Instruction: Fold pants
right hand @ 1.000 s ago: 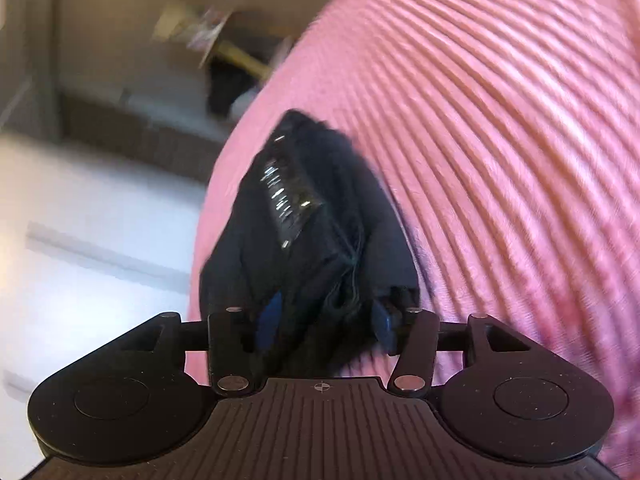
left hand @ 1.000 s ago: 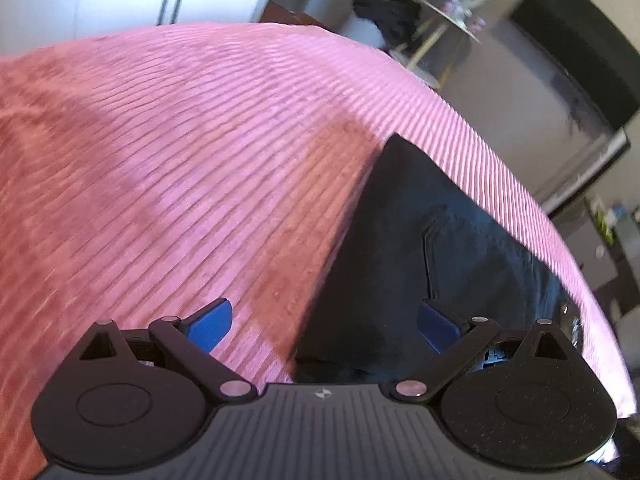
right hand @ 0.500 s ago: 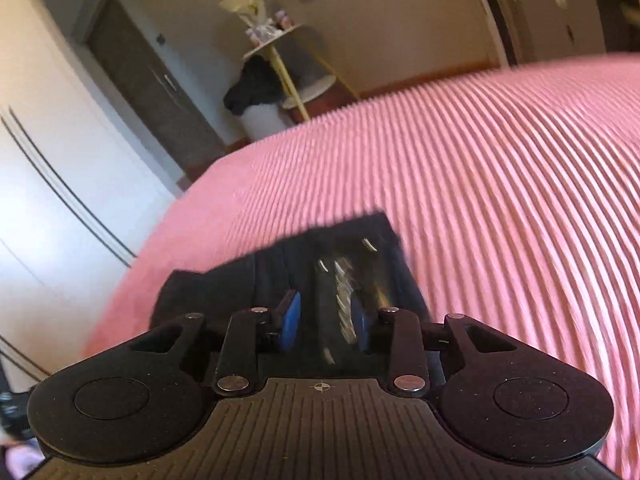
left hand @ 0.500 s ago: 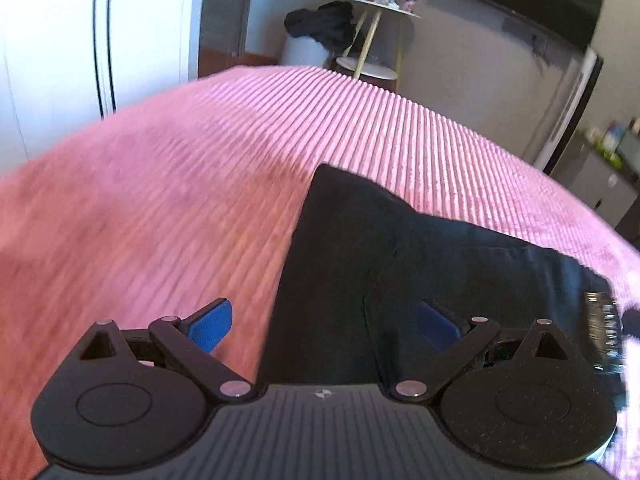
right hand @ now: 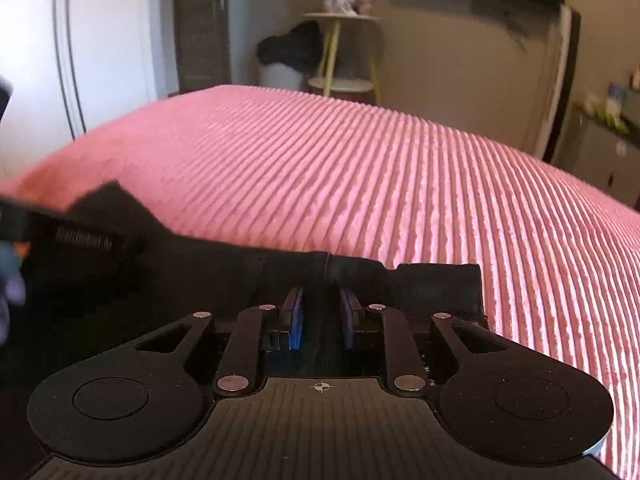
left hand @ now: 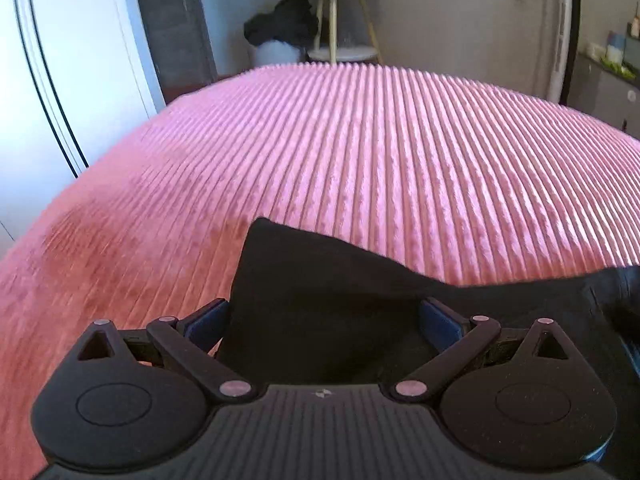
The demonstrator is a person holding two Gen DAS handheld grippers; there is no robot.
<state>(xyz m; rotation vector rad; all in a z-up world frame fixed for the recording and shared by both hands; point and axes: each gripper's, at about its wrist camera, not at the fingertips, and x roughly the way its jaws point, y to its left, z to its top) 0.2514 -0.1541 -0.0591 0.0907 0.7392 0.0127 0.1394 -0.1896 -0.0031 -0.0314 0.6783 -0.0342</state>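
The black pants lie on a pink ribbed bedspread. In the left wrist view my left gripper is wide open, and a raised corner of the cloth stands between its blue pads. In the right wrist view the pants stretch across the lower left, with the waistband label at the left. My right gripper is nearly shut on a bunched fold of the pants, its blue pads pressing the cloth from both sides.
The bedspread fills the middle of both views. Beyond its far edge stand a small round side table, a white bin with dark clothes on it, a white wardrobe at left and a dark door.
Both grippers have swung to face the far edge of the bed and dropped low. The right gripper has narrowed on the pants; the cloth now sits between the open left fingers.
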